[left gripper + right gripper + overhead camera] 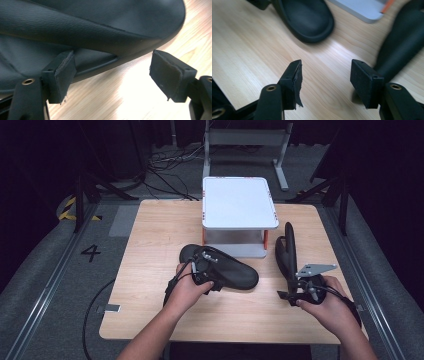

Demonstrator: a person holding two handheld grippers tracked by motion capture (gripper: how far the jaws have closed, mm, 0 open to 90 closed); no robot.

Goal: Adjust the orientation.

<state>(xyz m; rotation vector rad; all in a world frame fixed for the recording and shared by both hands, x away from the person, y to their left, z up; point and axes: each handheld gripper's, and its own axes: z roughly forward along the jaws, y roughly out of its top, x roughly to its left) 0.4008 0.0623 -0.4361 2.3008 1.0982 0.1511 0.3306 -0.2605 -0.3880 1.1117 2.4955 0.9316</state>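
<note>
Both slippers lay on the worktop (pixel 150 227); left claw (pixel 112 75) released beside one slipper (pixel 227 270); right claw (pixel 325 80) released, empty, second slipper (pixel 287 250) just beyond it; pairing judged unfinished.

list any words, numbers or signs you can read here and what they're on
"4": a black numeral on the grey floor left of the light wooden table.
The two black slip-on shoes, the white-topped grey step stand and both grippers show no readable text.
The yellow-and-black striped floor marking carries no words.
</note>
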